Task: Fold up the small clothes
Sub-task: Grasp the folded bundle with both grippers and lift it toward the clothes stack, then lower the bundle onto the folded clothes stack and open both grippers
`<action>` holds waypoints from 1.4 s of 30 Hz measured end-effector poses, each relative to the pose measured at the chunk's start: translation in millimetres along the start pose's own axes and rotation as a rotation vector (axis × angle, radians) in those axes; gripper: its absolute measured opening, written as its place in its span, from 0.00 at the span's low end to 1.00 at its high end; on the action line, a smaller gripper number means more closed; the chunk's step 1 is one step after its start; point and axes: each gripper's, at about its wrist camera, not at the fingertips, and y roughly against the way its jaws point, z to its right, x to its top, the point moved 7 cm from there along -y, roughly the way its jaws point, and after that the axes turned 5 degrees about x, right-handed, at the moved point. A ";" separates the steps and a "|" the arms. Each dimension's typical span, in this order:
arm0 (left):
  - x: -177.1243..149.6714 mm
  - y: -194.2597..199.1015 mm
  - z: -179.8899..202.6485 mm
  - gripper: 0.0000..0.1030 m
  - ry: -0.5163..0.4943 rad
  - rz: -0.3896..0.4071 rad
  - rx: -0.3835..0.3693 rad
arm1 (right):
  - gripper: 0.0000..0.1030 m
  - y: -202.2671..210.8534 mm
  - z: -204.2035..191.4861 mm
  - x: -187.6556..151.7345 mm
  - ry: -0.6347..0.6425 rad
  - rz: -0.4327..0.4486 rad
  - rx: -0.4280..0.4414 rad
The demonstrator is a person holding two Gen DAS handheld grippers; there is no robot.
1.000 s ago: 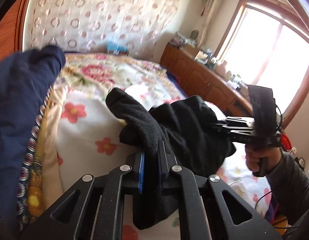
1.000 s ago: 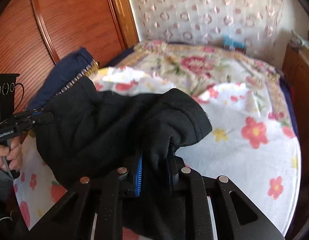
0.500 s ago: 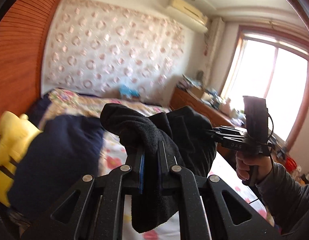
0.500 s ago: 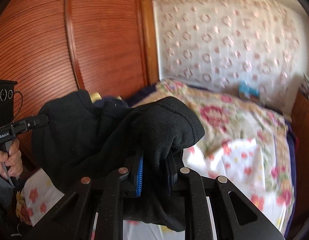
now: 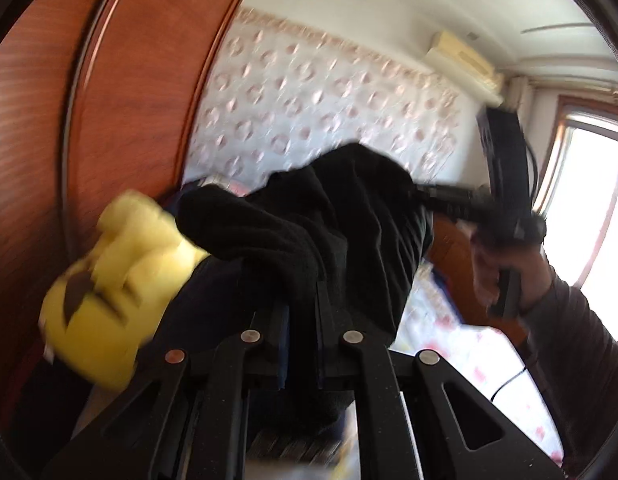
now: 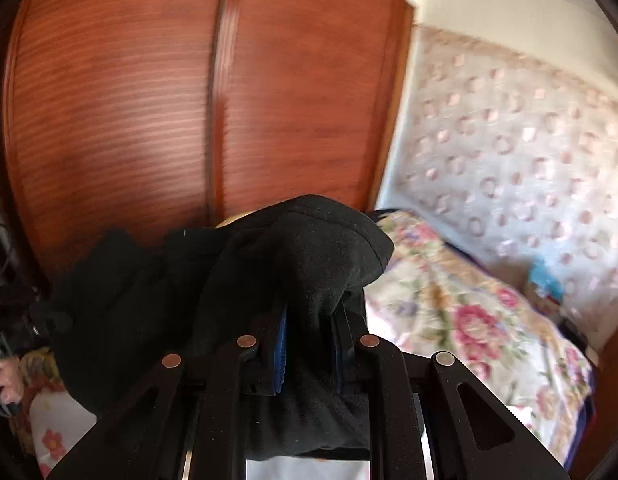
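Note:
A small black fleece garment (image 5: 329,232) hangs in the air between both grippers. My left gripper (image 5: 299,312) is shut on one edge of it. My right gripper (image 6: 309,320) is shut on the other edge (image 6: 301,256), and the cloth bunches over its fingertips. The right gripper also shows in the left wrist view (image 5: 441,196), held by a hand at the right. The left gripper's tip shows dimly at the left edge of the right wrist view (image 6: 13,336). The garment is held high above the bed.
A red-brown wooden wardrobe (image 6: 189,100) stands close behind. A floral bedspread (image 6: 469,320) covers the bed below right. A yellow plush toy (image 5: 117,280) sits on dark blue bedding at the left. A bright window (image 5: 589,220) is at the far right.
Both grippers have risen and tilted upward with the black garment; the bed has dropped low in view and the wardrobe and wall now fill the frames. Both grips are unchanged.

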 end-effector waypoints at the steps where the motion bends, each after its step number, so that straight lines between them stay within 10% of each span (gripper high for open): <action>1: -10.3 -3.9 -7.7 0.10 0.020 -0.030 0.002 | 0.17 -11.9 -3.2 -6.9 0.007 -0.028 0.011; 7: 0.8 -4.7 -5.7 0.10 0.049 -0.013 -0.058 | 0.17 -20.4 -2.4 -14.3 0.015 -0.047 -0.010; 18: 107.1 31.9 22.8 0.10 -0.023 0.190 -0.070 | 0.17 10.4 -4.7 121.5 0.080 0.148 -0.064; 31: -35.3 -34.2 -13.0 0.10 0.027 -0.185 0.088 | 0.27 -81.3 -1.6 4.0 -0.009 -0.194 0.016; 35: -39.2 -19.2 -8.1 0.34 -0.051 -0.155 0.133 | 0.50 -68.1 7.5 16.1 -0.077 -0.150 -0.027; 42: -35.5 16.5 19.8 0.77 -0.186 -0.070 0.135 | 0.55 22.3 -39.5 -24.8 -0.163 -0.029 -0.085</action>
